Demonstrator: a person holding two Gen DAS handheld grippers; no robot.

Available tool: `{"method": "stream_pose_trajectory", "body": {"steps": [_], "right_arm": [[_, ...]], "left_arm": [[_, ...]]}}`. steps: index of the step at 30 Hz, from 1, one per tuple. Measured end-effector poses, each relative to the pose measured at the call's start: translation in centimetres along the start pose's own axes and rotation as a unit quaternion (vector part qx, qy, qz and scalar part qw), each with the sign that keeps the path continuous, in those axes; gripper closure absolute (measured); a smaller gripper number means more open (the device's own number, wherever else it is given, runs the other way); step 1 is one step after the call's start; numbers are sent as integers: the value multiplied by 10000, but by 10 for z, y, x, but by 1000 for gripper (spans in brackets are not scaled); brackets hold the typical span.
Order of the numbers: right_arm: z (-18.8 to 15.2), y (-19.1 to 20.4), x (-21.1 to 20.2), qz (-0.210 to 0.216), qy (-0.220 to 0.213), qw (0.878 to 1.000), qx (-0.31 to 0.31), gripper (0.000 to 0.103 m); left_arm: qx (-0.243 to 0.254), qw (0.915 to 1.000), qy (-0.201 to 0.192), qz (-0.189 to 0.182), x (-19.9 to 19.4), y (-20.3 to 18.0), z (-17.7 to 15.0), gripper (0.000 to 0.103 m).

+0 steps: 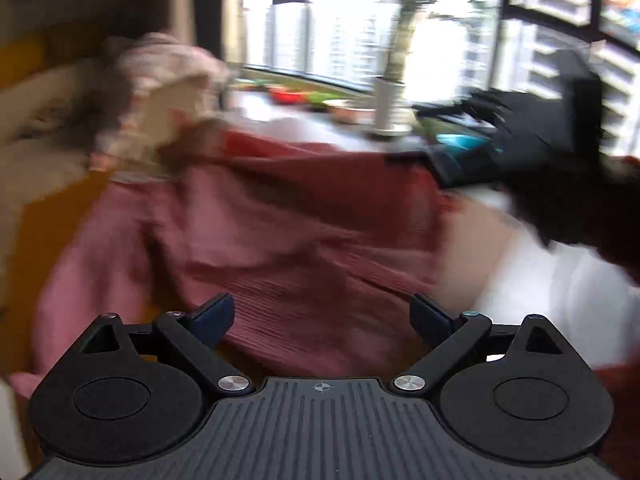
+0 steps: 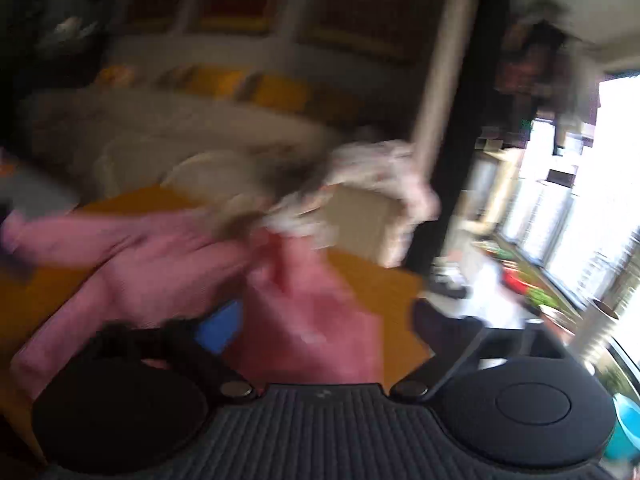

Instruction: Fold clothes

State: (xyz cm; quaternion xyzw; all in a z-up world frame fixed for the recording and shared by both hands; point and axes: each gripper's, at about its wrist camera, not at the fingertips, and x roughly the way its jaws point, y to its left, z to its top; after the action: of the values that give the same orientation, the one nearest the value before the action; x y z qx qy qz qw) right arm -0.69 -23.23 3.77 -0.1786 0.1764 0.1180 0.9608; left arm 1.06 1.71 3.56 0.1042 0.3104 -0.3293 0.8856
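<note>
A pink ribbed garment lies rumpled on a yellow-orange surface. My left gripper hovers just over its near part, open, with nothing pinched between its dark pads. My right gripper, held by a black-gloved hand, is blurred at the garment's far right edge. In the right wrist view the pink garment bunches up between the jaws of my right gripper. Those jaws stand wide, with yellow surface showing beside the cloth. Both views are smeared by motion.
A pile of pale patterned clothes around a tan box-like thing sits behind the garment. White cloth lies to the right. A window sill with plants and bowls runs behind. A teal basin is low right.
</note>
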Motion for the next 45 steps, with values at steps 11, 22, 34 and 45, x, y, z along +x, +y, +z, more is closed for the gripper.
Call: {"method": "stream_pose_trajectory", "body": {"steps": [11,22,34,45], "right_arm": [[-32,53,19,350,675,9875,-1378,49],[-37,56,6,210,387,9810,-1887,56],[-27,98,47,225,263,9566,-2893,71],[-5,11,43,-145,90,9994,-304,76]], "left_arm": [[1352,9881,185,708,77,-38,-3,64],[330,9765,-101,2129,-6,65,12,97],[-796,9946,-420,509,-16,63,7,32],[-218,9977,313,569,66,18,19,21]]}}
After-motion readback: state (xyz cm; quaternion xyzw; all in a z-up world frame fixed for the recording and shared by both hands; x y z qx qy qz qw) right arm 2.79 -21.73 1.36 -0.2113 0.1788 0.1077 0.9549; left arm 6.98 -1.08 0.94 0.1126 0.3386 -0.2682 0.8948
